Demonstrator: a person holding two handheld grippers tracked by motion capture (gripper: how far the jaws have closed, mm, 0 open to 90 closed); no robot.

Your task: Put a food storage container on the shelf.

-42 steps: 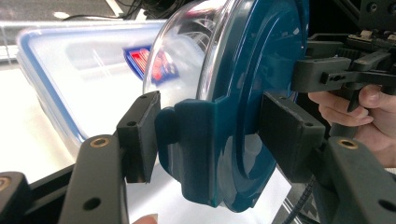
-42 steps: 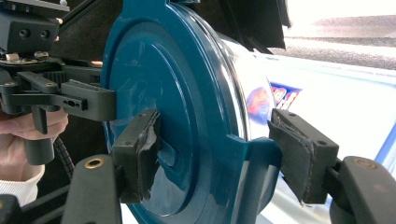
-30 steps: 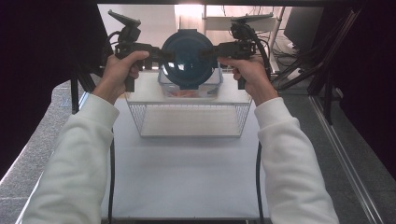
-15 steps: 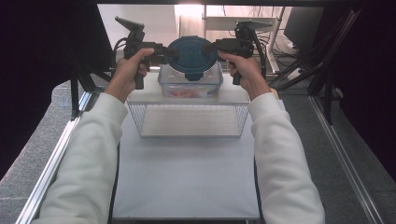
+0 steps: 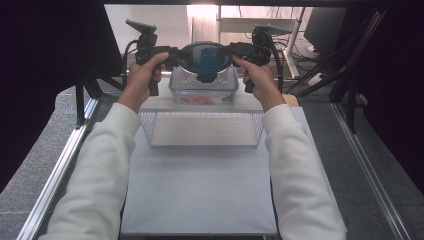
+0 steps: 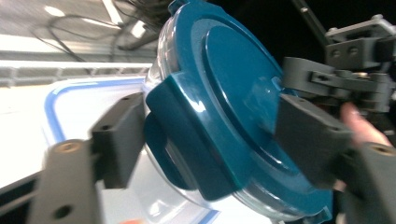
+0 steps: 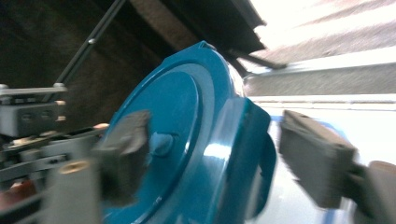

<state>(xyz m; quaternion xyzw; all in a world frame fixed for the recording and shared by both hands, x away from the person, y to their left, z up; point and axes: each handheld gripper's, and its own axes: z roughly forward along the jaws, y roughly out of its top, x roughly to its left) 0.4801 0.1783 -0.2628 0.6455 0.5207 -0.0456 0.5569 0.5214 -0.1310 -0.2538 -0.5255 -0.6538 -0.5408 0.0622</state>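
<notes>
The left gripper (image 5: 172,56) and right gripper (image 5: 235,50) each straddled a side latch of a round teal plastic lid (image 5: 205,57), one jaw over its top and one under the rim, though whether either truly pinched it could not be told. The lid hung just above a clear, blue-rimmed plastic container (image 5: 203,90) beyond a clear rectangular tray (image 5: 202,130). Rigid, light and glossy, it looked slippery; the latches seemed the surest hold. Both white-sleeved forearms reached forward, hands level.
</notes>
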